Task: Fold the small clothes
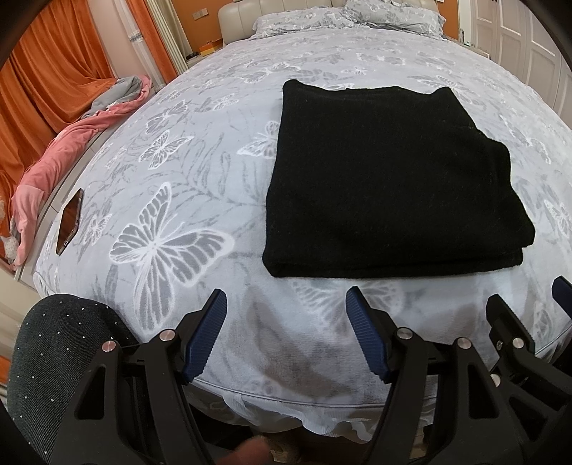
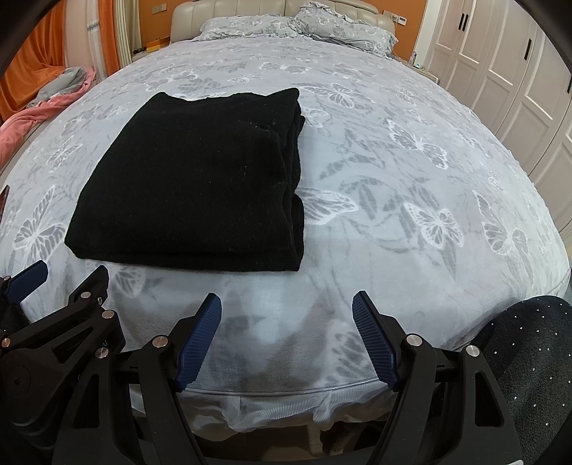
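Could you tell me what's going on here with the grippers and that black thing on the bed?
A person is folding clothes with two handheld grippers. The black garment lies folded in a neat rectangle on the butterfly bedspread. The left gripper and right gripper are both open, near the foot of the bed, touching nothing. A phone lies at the bed's left edge.

Bed (image 1: 200, 150) covered by a grey butterfly-print spread. A folded black garment (image 1: 389, 182) lay flat near its near edge; a phone (image 1: 69, 221) rested at the left edge; pillows (image 1: 357, 18) lay far.
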